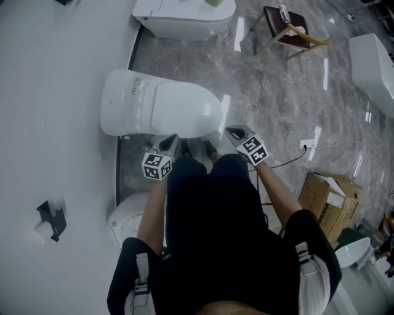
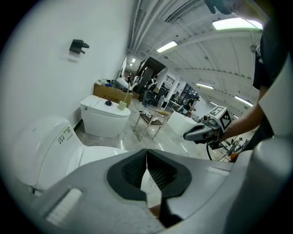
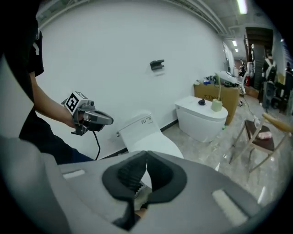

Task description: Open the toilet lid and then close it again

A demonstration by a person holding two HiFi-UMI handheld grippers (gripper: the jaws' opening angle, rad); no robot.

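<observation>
The white toilet (image 1: pixel 132 107) stands against the white wall with its lid (image 1: pixel 184 109) down flat. It also shows in the left gripper view as the toilet (image 2: pixel 50 146) and in the right gripper view as the toilet (image 3: pixel 144 135). My left gripper (image 1: pixel 172 139) hovers just off the near side of the bowl, jaws shut on nothing, as seen close up (image 2: pixel 146 154). My right gripper (image 1: pixel 229 130) hangs off the front end of the bowl, also shut and empty (image 3: pixel 146 156). Neither touches the toilet. Each gripper shows in the other's view: right (image 2: pixel 188 135), left (image 3: pixel 109 121).
A second toilet (image 1: pixel 184 15) stands further along the wall. There is a wooden chair (image 1: pixel 289 31) on the marble floor, a cardboard box (image 1: pixel 329 197) at right, a cable and plug (image 1: pixel 305 147), another white fixture (image 1: pixel 126 215) near my left leg, and a black bracket (image 1: pixel 52 218) on the wall.
</observation>
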